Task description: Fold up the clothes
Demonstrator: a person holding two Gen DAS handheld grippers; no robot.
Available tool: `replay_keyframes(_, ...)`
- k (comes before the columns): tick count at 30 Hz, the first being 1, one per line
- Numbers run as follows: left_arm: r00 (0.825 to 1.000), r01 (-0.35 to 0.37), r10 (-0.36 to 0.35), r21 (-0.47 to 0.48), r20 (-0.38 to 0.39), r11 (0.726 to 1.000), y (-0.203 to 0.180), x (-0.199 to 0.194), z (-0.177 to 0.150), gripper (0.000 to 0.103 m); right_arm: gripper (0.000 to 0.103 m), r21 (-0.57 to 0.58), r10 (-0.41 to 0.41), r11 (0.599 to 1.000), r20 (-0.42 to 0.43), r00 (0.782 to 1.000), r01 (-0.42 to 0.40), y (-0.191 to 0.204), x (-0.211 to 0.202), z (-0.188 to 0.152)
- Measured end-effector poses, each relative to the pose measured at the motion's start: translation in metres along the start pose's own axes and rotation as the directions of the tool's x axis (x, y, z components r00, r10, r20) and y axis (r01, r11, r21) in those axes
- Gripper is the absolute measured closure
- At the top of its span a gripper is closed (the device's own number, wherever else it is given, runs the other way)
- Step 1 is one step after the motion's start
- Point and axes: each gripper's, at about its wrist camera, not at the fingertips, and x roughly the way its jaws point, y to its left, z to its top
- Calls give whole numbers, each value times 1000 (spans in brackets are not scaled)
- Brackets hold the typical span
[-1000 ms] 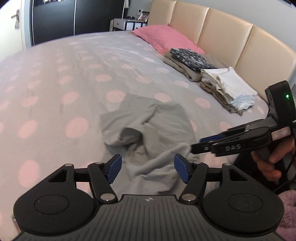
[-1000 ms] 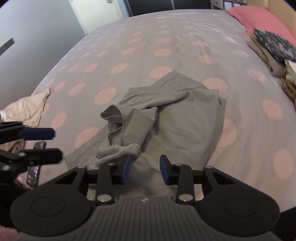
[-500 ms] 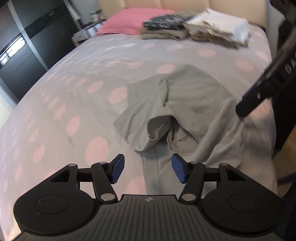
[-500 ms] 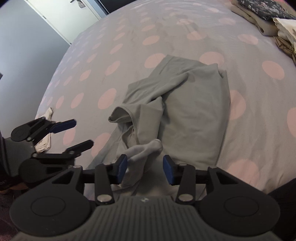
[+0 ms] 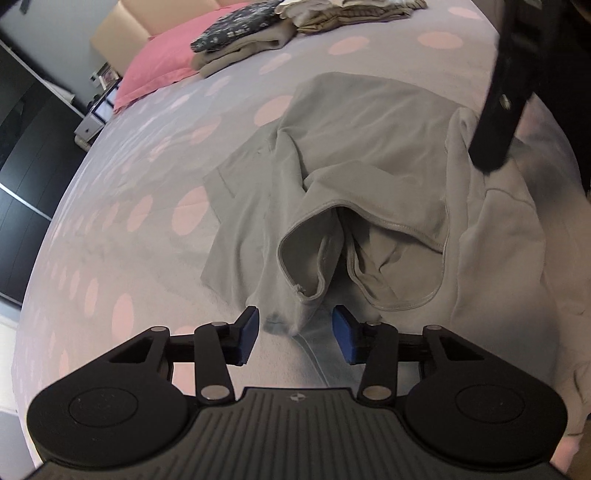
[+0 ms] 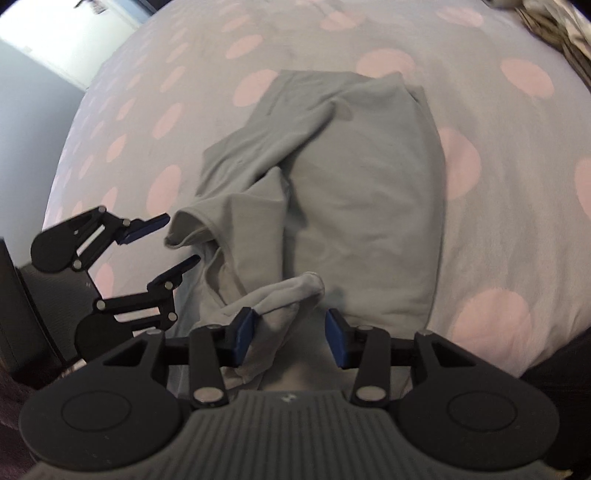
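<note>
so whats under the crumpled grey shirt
The grey shirt lies on the polka-dot bedspread, which shows all around it. Whatever is beneath its bunched folds is covered.

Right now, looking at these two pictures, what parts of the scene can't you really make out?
- Right gripper, left view: blurred, cut by the top edge; its jaws can't be read there.
- Grey shirt, right view: its near edge is hidden behind the gripper body.
- Folded stack, right view: blurred, cut off at the corner.
- Nightstand, left view: too small for details.
</note>
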Motion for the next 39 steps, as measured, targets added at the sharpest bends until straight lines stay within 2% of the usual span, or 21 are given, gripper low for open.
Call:
replay_keyframes(7, 999, 45, -47, 94, 17, 995, 9, 14, 2, 67, 58, 101, 35, 994, -39, 999, -31, -5, 4, 15)
replay_keyframes(9, 999, 42, -44, 92, 19, 995, 11, 19, 2, 68, 70, 106, 40, 994, -86, 995, -31, -6, 15, 12)
replay_keyframes(12, 999, 36, -38, 74, 26, 997, 12, 24, 2, 77, 78, 106, 44, 994, -138, 989, -30, -9, 23, 4)
replay_keyframes(13, 999, 32, -34, 66, 30, 997, 11, 25, 2, 84, 92, 104, 47, 994, -144, 989, -32, -10, 24, 2)
replay_keyframes(14, 999, 17, -19, 58, 32, 998, 10, 24, 3, 92, 96, 98, 46, 995, -141, 989, -32, -11, 22, 1)
replay_keyframes(16, 999, -16, 14, 43, 32, 999, 12, 20, 6, 100, 98, 62, 45, 997, -118, 992, -38, -10, 12, 2)
replay_keyframes(20, 993, -107, 110, -76, 35, 991, 33, -4, 19, 101, 98, -74, 18, 997, -27, 999, -20, 0, -21, 6)
replay_keyframes(23, 981, -181, 191, -197, 34, 964, 57, -34, 29, 101, 98, -203, -25, 978, 95, 995, 44, 8, -60, 11)
replay_keyframes(26, 958, -254, 282, -314, 46, 915, 82, -76, 42, 101, 98, -290, -40, 951, 230, 972, 107, 15, -104, 19)
replay_keyframes(28, 934, -296, 349, -384, 73, 875, 96, -113, 50, 101, 98, -333, -35, 930, 337, 941, 154, 20, -141, 24)
replay_keyframes(29, 921, -314, 380, -413, 88, 855, 102, -132, 54, 101, 98, -351, -25, 919, 398, 917, 177, 23, -160, 25)
replay_keyframes(31, 882, -362, 456, -452, 116, 815, 107, -175, 61, 101, 98, -383, 6, 896, 516, 856, 225, 28, -199, 24)
replay_keyframes(35, 791, -446, 587, -491, 174, 748, 113, -252, 80, 101, 98, -424, 105, 861, 689, 717, 281, 41, -267, 12)
replay_keyframes(39, 685, -516, 694, -525, 221, 676, 110, -319, 97, 101, 98, -441, 212, 853, 782, 586, 279, 49, -323, -1)
